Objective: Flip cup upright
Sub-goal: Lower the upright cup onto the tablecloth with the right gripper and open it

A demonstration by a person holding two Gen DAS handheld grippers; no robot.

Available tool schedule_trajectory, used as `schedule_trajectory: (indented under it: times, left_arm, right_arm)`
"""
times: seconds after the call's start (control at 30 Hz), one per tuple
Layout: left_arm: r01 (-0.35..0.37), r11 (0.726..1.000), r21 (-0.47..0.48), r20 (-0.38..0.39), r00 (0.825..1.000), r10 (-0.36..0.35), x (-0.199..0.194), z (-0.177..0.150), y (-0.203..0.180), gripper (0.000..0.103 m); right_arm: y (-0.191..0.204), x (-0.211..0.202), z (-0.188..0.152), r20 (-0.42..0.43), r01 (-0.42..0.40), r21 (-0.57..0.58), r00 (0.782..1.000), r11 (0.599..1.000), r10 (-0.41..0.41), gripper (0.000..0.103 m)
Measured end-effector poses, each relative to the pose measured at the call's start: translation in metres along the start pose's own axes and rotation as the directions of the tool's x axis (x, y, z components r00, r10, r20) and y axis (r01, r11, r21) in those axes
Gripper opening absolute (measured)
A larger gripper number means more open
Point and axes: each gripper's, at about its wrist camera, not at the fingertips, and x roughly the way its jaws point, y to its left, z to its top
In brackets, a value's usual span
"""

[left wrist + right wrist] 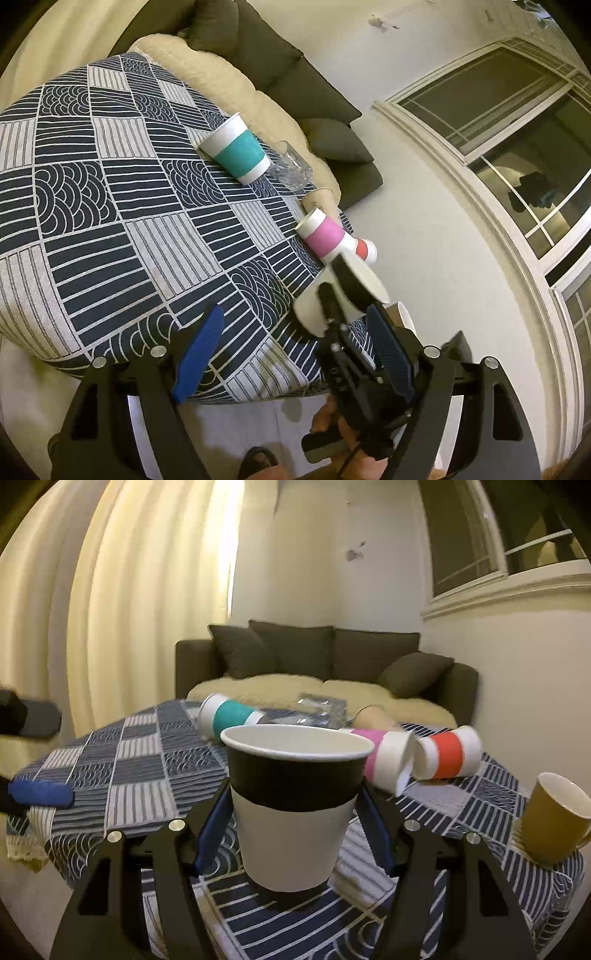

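Note:
A black-and-white paper cup (293, 805) stands upright on the patterned tablecloth (122, 775), mouth up, between the blue pads of my right gripper (291, 812). The pads sit against its sides, shut on it. In the left wrist view the same cup (347, 291) shows at the table's near right edge with the right gripper's black frame on it. My left gripper (295, 332) is open and empty above the table's near edge; one of its fingers (40, 793) shows at the left of the right wrist view.
A teal-band cup (229, 716), a pink-band cup (384, 753) and a red-band cup (448, 757) lie on their sides. A clear glass (321, 709) and a tan cup (373, 718) lie behind them. A mustard mug (554, 819) stands right. A sofa (325, 657) is behind.

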Motion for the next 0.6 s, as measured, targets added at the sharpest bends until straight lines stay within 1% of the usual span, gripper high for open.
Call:
schedule_trajectory:
  times: [0.13,0.4,0.53,0.57,0.6]
  left_arm:
    - [-0.013,1.000,0.005,-0.004,1.000,0.013,0.0015,-0.0001,0.0007,0.078]
    - [-0.009,1.000,0.008,-0.015,1.000,0.009,0.0032,0.0003,0.0015,0.078]
    - [-0.016,1.000,0.020,-0.015,1.000,0.016,0.0031,-0.0001,-0.0004,0.078]
    - [-0.018,1.000,0.020,-0.018,1.000,0.018,0.0036,-0.0002,-0.0003,0.078]
    - [-0.019,1.000,0.020,-0.020,1.000,0.020,0.0038,-0.0004,-0.0002,0.078]
  right_arm:
    - [0.0006,-0.0016,-0.0009,0.000,-0.006,-0.003,1.000,1.000,0.006,0.065]
    - [0.0020,-0.0024,-0.0047,-0.017,-0.010,-0.019,1.000,1.000,0.010,0.066]
    - [0.0009,-0.0031,-0.0049,-0.029,-0.013,-0.019,1.000,1.000,0.013,0.069]
    - [0.0007,-0.0034,-0.0050,-0.038,-0.012,-0.019,0.999,1.000,0.011,0.075]
    - [0.0011,-0.0044,-0.0050,-0.038,-0.014,-0.022,0.999,1.000,0.013,0.077]
